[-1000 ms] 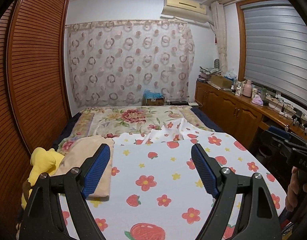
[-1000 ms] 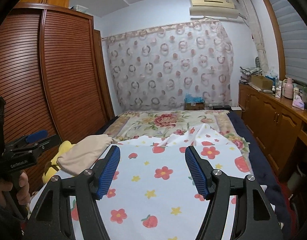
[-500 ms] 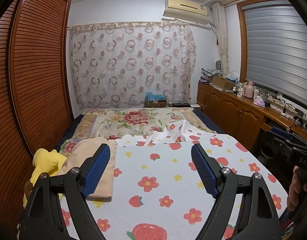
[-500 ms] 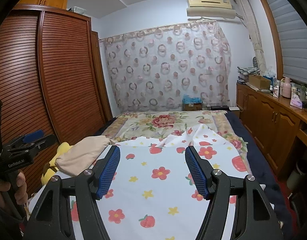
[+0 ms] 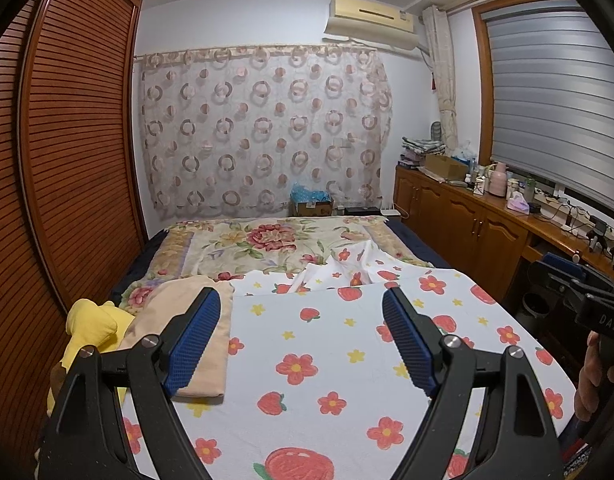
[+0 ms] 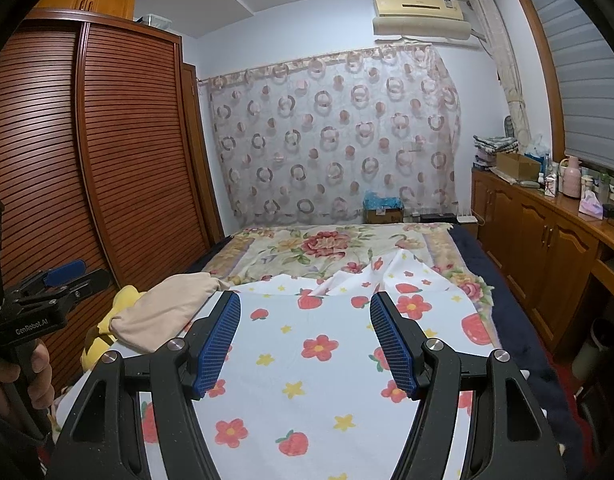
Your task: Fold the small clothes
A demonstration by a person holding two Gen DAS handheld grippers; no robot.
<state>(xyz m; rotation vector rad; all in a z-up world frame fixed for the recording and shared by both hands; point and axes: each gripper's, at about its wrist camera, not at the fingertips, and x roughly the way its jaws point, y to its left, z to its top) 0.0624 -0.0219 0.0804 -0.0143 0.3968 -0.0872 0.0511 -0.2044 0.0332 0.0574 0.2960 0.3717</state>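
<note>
Both claws are released and hold nothing; the left gripper (image 5: 301,340) and the right gripper (image 6: 305,340) hover above the bed with their blue pads spread wide, pointed down the room toward the curtain (image 5: 263,132).

The task's thing, as far as I can judge, is the beige garment (image 5: 195,336); it lies at the left edge of the white flowered sheet (image 5: 327,360), partly behind the left gripper's left finger in the left view, and it already shows straight edges and a squared near corner, like a flat folded rectangle; in the right view the same beige cloth (image 6: 167,308) looks rounder and bunched at its far end, so how neat it is I cannot tell. A yellow cloth (image 5: 93,324) sits just beside it toward the wardrobe (image 5: 67,160), crumpled; whether it is clothing is unclear.

This scene fits two stages: a beige piece folded and set aside, or a piece waiting to be spread and folded; the pictures do not settle which.

Whichever holds, good handling here means pinching cloth at its edges or corners rather than the middle, taking only one layer so the sheet beneath does not lift with it, keeping both claws level so a fold line runs straight, and working on the flat open part of the sheet, away from the rumpled ridge (image 5: 347,264) at its far end.
</note>
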